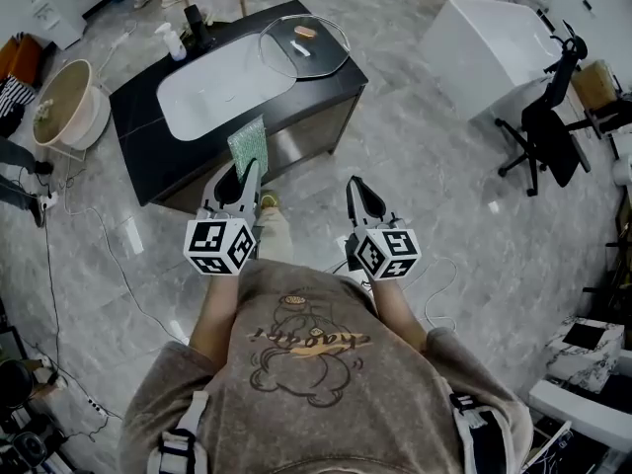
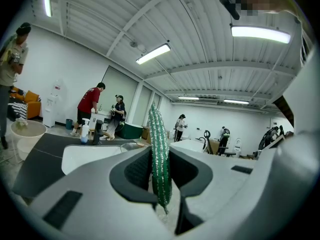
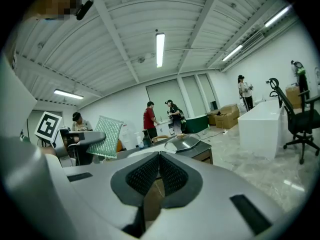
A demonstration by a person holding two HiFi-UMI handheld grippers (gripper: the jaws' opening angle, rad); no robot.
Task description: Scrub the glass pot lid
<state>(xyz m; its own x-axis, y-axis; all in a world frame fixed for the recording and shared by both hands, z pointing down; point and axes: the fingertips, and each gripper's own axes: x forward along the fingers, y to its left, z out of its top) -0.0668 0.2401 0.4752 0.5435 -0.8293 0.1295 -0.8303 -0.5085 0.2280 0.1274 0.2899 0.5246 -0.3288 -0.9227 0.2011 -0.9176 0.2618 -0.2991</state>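
The glass pot lid (image 1: 304, 45) lies on the right end of a black counter (image 1: 138, 117), beside a white sink basin (image 1: 222, 92); it also shows in the right gripper view as the lid (image 3: 184, 143). My left gripper (image 1: 247, 174) is shut on a green scrub cloth (image 1: 248, 146), held short of the counter's near edge. Seen edge-on, the cloth (image 2: 159, 149) stands upright between the left gripper (image 2: 160, 159) pads. My right gripper (image 1: 355, 188) hangs over the floor, shut and empty, its jaws meeting in the right gripper (image 3: 159, 160) view. The cloth (image 3: 106, 136) appears there at left.
A spray bottle (image 1: 175, 42) and a dark faucet (image 1: 195, 23) stand at the sink's far side. A round tub (image 1: 67, 102) sits left of the counter. A white table (image 1: 489, 47) and an office chair (image 1: 548, 126) are at right. Several people stand in the background.
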